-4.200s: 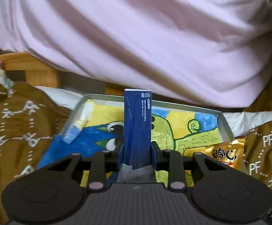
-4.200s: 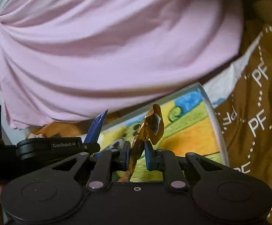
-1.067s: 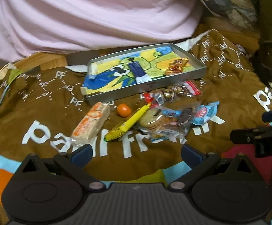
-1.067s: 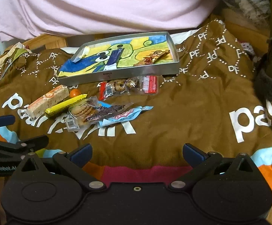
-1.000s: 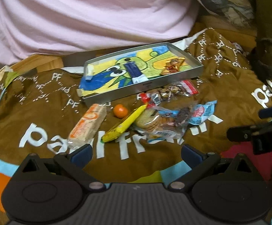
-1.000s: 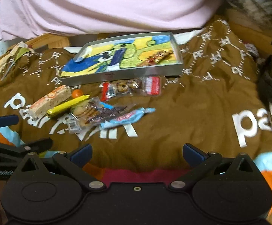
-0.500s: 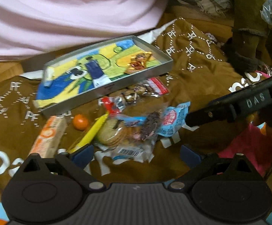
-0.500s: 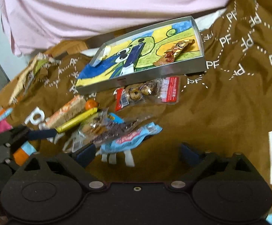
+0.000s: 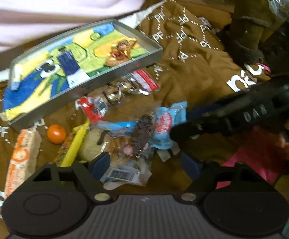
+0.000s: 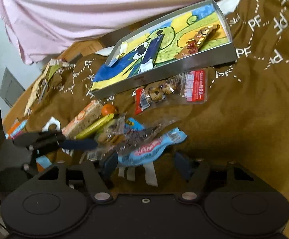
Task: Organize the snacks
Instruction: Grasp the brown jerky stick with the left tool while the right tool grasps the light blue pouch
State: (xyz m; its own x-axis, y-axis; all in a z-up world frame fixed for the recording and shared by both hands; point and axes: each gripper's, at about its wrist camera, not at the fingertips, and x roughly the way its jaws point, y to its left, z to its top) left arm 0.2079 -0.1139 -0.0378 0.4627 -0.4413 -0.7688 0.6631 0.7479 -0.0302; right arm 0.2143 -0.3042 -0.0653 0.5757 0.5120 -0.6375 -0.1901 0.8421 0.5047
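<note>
Both grippers are down over the snack pile on the brown cloth (image 10: 234,119), and both sets of jaws stand wide apart, holding nothing. The left gripper (image 9: 145,164) straddles the near end of the clear biscuit pack (image 9: 122,151), its blue pads either side of the barcode flap. The right gripper (image 10: 145,164) sits spread over the tail of the light blue packet (image 10: 150,149); in the left view its black body reaches in from the right, tip just beside that same packet.

The tray (image 10: 184,67), grey-walled with a cartoon drawing on its floor, lies beyond the pile. Inside it: a dark blue packet (image 10: 152,49) lying flat near the middle and a gold wrapper (image 10: 198,39) toward the right end. A pale scrap sits at the left corner.

Just outside the tray's near wall lies a clear bag of small ring biscuits with red ends (image 10: 172,91). Left of the pile there's a small orange ball (image 10: 108,109), touching a long orange-and-white bar (image 10: 82,119), and a yellow stick (image 10: 94,127) lies alongside the bar, running into the biscuit pack. The light blue packet and the biscuit pack overlap in a heap, with a dark chocolate-looking piece between them; motion blur hides the finer print.

A pink garment (image 10: 84,6) fills the background behind the tray
</note>
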